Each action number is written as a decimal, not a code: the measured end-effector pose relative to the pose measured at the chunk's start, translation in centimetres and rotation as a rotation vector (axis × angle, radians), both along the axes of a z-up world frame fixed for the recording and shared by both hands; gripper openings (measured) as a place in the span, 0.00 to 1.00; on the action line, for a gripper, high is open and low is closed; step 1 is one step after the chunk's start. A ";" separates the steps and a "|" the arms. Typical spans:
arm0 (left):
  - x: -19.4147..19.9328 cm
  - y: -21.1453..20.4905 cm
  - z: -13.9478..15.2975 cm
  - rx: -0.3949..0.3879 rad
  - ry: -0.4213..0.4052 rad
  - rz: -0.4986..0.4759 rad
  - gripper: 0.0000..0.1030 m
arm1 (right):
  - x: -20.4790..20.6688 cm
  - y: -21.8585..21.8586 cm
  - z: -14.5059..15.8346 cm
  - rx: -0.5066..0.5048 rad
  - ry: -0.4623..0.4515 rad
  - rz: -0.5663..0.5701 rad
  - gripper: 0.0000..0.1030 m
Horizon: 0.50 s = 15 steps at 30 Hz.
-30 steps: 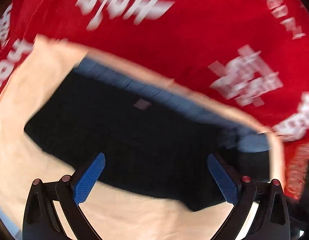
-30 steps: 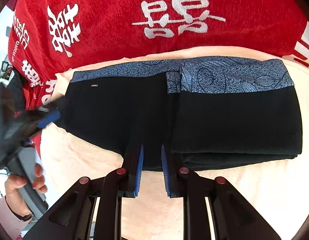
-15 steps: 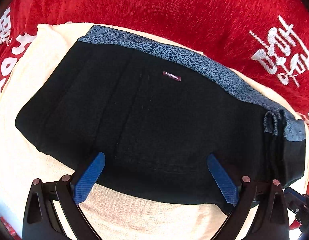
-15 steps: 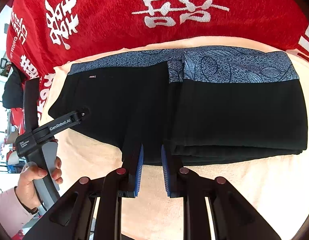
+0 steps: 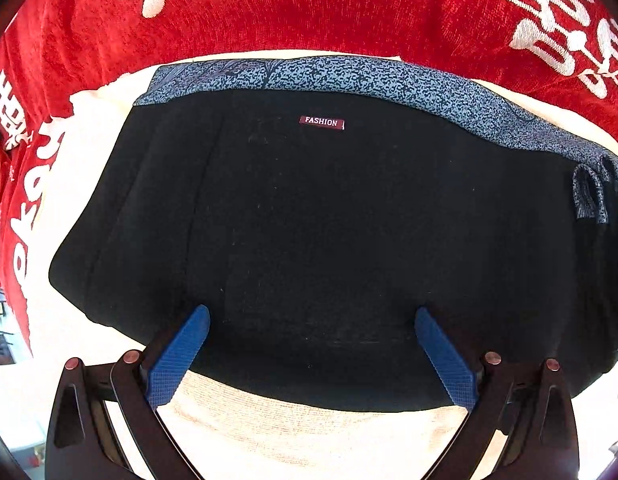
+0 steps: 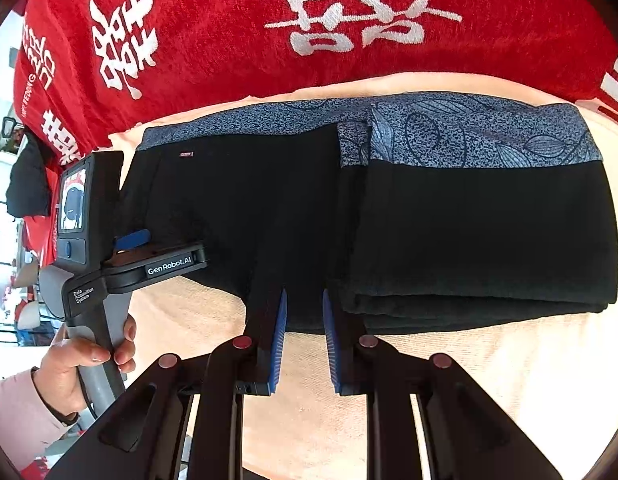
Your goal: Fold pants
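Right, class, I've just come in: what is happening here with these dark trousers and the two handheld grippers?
A person is folding black pants on a cream towel over a red cloth. The right half is already folded into a stack. The right gripper, jaws nearly closed with a narrow gap, sits at the near edge. The left gripper, jaws wide open, hovers over the flat left half.

The pants point(image 5: 329, 232) are matt black cloth with a speckled blue woven waistband point(image 5: 389, 80); the towel point(image 6: 469, 392) beneath looks soft, nubbly cream; the red blanket point(image 6: 229, 20) is fuzzy; the gripper pads point(image 5: 177, 354) are ribbed blue rubber.
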<state>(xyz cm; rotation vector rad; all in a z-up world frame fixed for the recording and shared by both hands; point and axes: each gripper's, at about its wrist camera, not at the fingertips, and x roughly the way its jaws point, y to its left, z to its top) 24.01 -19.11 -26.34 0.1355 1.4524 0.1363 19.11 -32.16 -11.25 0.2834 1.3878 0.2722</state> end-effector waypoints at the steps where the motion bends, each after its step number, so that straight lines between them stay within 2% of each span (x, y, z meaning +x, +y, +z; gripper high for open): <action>1: -0.2 0.2 -0.1 0.003 0.000 0.001 1.00 | 0.0 -0.1 0.0 0.002 0.001 -0.002 0.20; 15: -0.4 1.1 0.3 0.050 -0.049 -0.039 1.00 | -0.3 -1.0 0.1 0.007 -0.008 -0.018 0.20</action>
